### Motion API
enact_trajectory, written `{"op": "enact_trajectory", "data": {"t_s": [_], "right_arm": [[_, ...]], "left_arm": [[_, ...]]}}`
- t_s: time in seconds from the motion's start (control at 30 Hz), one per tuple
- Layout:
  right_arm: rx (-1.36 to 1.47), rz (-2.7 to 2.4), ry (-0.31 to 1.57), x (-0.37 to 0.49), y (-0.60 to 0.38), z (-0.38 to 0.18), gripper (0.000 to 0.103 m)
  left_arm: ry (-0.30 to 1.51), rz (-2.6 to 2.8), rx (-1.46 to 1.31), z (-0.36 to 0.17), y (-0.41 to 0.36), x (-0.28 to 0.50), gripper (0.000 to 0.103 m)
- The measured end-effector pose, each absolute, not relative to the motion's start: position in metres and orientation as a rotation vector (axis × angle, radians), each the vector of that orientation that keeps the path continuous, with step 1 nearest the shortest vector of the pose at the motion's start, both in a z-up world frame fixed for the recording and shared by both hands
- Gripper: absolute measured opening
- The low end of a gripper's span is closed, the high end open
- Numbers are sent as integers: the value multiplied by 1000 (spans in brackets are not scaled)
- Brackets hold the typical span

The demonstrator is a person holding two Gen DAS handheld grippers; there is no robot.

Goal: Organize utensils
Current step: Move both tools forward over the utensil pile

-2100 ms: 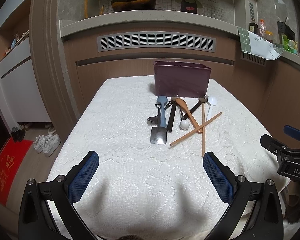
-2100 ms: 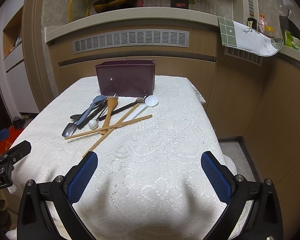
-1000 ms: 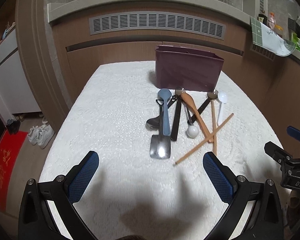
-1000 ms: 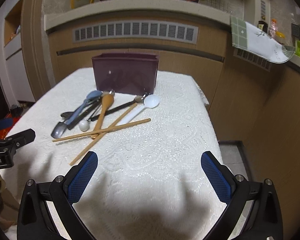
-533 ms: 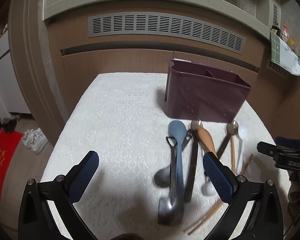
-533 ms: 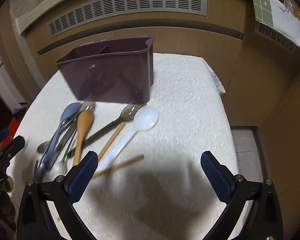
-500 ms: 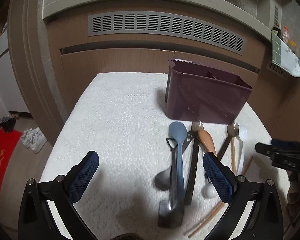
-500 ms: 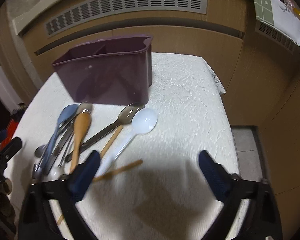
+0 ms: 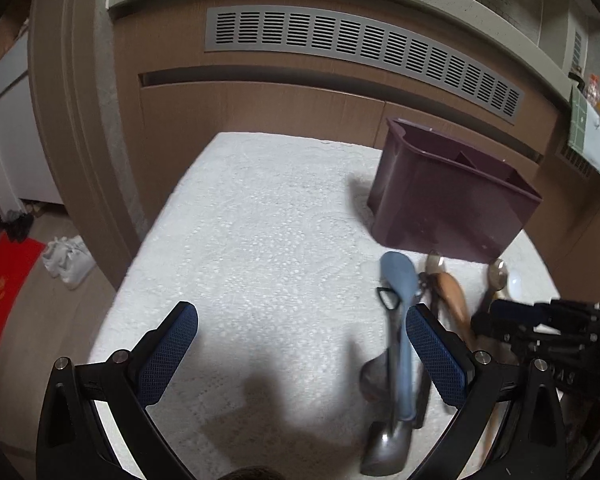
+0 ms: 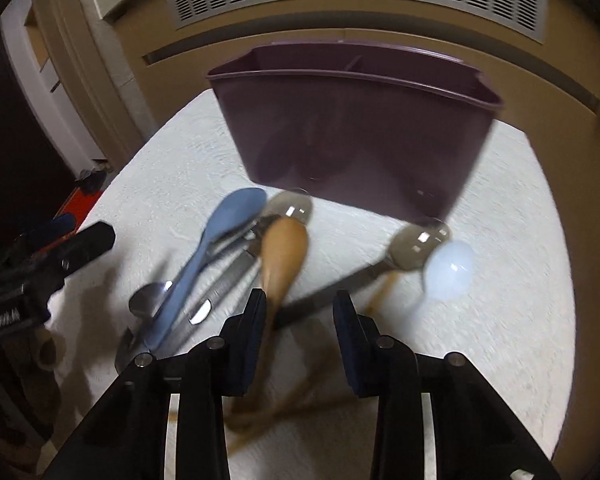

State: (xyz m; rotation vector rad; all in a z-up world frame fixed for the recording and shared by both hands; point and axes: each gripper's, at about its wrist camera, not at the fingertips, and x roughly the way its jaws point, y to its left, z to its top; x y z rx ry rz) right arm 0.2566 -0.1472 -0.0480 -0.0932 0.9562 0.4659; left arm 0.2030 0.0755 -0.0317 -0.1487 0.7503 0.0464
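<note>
A purple utensil caddy (image 10: 352, 132) with a divider stands at the back of the white-clothed table (image 9: 260, 240). In front of it lies a heap of utensils: a blue spoon (image 10: 228, 216), a wooden spoon (image 10: 284, 248), a metal spoon with a black handle (image 10: 416, 248), a white spoon (image 10: 448, 268) and wooden chopsticks (image 10: 384, 292). My right gripper (image 10: 300, 316) hangs low over the heap and its jaws are closing. The wooden spoon's handle runs just inside its left finger, and a gap still shows between the pads. My left gripper (image 9: 300, 354) stands wide open over bare cloth, left of the blue spoon (image 9: 398, 284).
A wooden counter front with a long grey vent (image 9: 360, 48) rises right behind the table. The table's left edge drops to a floor with pale shoes (image 9: 68, 260) and a red mat (image 9: 0, 292). The right gripper's body (image 9: 540, 320) shows at the left view's right edge.
Both grippers have moved forward toward the caddy and the heap. The right one has tipped down over the utensils, and its jaws have narrowed from wide open.
</note>
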Motion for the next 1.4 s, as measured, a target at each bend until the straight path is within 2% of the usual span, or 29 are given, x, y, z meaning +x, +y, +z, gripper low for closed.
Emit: {"op": "enact_trajectory", "data": {"t_s": [0.47,0.67,0.9,1.1,1.4], "right_arm": [[-83,470,1041,296,-122,-59,34],[-84,426,995,262,-158,-44,34],[13,402,1099,215,-199,-67,35],[58,413,1083,231,-194,-67,36],[-63,499,1013,257,-150,-56,37]], "left_arm": [[814,42,-133,-49,76,194,103],[823,-100,-50,-48,40,188,103],[816,-94,-29,-43,16,187,103],[823,-21,-93,-44,39,188,103],[836,-25,-81,-48,45,185,103]]}}
